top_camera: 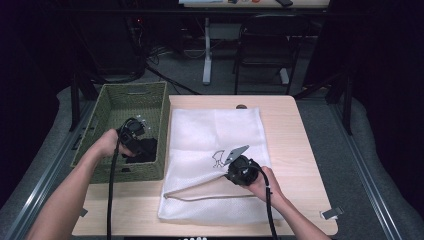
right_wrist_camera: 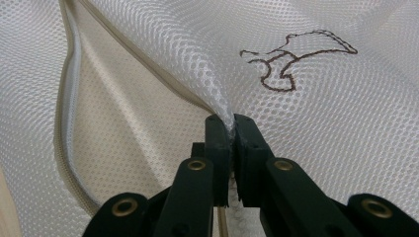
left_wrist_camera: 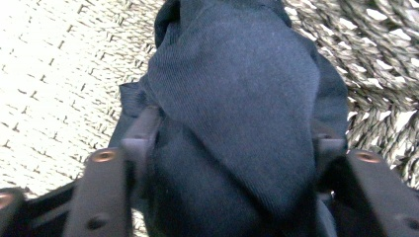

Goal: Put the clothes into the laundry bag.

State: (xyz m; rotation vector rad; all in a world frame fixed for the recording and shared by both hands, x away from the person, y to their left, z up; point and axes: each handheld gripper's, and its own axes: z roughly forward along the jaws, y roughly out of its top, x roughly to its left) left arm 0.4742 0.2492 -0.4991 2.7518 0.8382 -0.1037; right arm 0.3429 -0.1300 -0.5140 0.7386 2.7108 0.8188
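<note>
Left hand-held gripper: at left of centre in the high view, reaching down into the basket; in the left gripper view its jaws stand part-way closed with the dark cloth bunched between them, the pads pressing its sides.
Dark cloth: a navy garment, crumpled, lying in the basket's near right corner in the high view; it takes up the centre of the left gripper view.
Basket: green woven, rectangular, at the left of the high view beside the desk's left edge; its weave shows on both sides of the cloth in the left gripper view.
Right hand-held gripper: right of centre in the high view, over the mesh bag; in the right gripper view the jaws are pinched tight on a fold of the mesh, lifting it into a ridge.
Mesh bag: white, flat on the desk just right of the basket, with a small dark outline drawing; its zipped edge gapes open at lower left.
Desk: pale wood.
</note>
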